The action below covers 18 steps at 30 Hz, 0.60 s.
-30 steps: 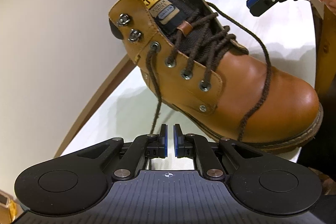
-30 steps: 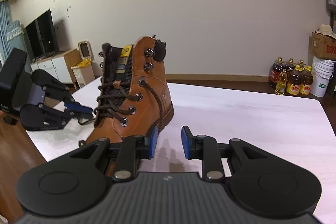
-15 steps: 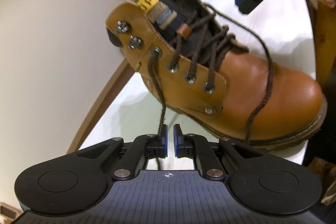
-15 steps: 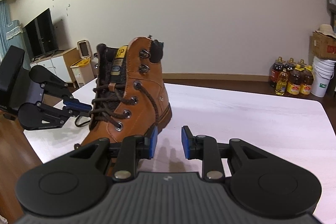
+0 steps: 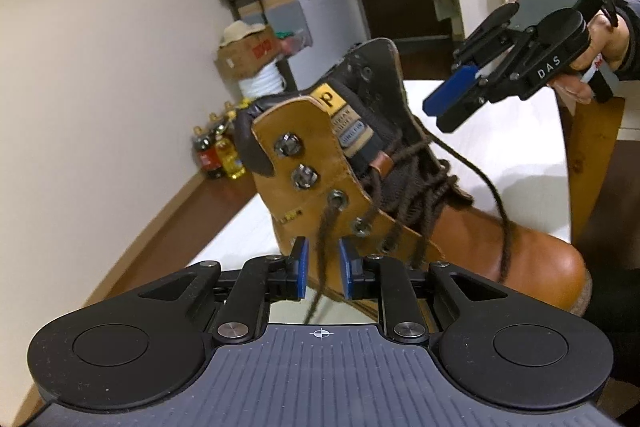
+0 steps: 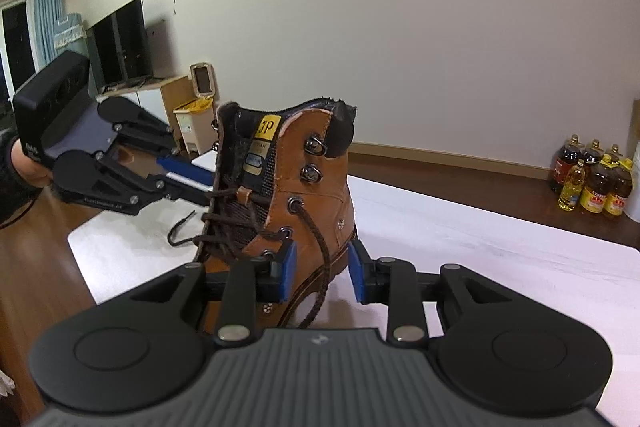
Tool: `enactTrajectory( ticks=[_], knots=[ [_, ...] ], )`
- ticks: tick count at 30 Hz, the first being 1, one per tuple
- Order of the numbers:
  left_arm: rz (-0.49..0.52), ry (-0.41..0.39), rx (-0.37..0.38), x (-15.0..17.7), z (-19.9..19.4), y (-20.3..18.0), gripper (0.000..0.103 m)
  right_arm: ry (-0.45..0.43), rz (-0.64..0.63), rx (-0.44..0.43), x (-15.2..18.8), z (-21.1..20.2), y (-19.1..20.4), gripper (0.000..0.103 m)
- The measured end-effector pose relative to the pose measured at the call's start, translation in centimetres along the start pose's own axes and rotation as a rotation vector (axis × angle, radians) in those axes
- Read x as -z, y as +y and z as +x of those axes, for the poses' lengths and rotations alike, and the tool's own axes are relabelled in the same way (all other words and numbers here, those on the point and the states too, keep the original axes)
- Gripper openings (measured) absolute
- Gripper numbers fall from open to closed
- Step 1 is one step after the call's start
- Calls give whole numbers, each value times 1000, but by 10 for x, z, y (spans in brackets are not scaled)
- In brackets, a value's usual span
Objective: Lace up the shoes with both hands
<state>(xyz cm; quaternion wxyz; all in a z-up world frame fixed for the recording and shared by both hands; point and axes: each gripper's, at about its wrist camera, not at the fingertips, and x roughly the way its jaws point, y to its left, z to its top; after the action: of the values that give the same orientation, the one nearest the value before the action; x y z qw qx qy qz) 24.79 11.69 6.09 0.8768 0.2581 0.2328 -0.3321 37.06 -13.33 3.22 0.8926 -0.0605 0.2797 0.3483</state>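
The left gripper (image 5: 322, 269), whose jaws have just been opening, is now spread, and the brown lace (image 5: 323, 247) hangs loose between its blue pads. The tan boot (image 5: 400, 195) stands mid-frame on the white table (image 5: 520, 131), closer than before. The right gripper (image 6: 322, 273) is also spread wide, its lace (image 6: 320, 259) hanging between the pads untouched.

A yellow tag (image 6: 267, 127) on the tongue of the boot (image 6: 316, 203) carries the letters "JP" in the right wrist view; in the left wrist view only the "P" of the tag (image 5: 329, 101) shows. The right gripper (image 5: 444, 107) is marked "DAS" in white on its black housing. The smaller labels below the tag and the labels on the bottles (image 6: 596, 187) are too blurred to read.
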Motion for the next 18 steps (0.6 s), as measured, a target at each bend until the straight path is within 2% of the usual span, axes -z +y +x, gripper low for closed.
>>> enactTrajectory(
  ticks=[3,5,7,9,10,13,15,18],
  knots=[
    [24,4,8,1,10,-3,16,14,1,-11,0,7,-4,31],
    [40,9,24,0,14,-5,3,28,7,-17,-1,13,-7,31],
    [60,10,29,-1,18,-8,3,43,24,-25,-1,19,-12,28],
    [69,7,16,-1,18,-9,2,62,65,-42,-2,23,-16,7],
    [62,9,12,0,18,-10,2,72,87,-50,-2,25,-19,3],
    [21,53,27,15,24,-15,1,65,77,-50,6,24,-17,2],
    [7,66,47,23,26,-22,1,174,94,2,28,37,-27,1],
    [-2,68,48,26,24,-25,1,190,83,-3,33,33,-17,1]
  ],
)
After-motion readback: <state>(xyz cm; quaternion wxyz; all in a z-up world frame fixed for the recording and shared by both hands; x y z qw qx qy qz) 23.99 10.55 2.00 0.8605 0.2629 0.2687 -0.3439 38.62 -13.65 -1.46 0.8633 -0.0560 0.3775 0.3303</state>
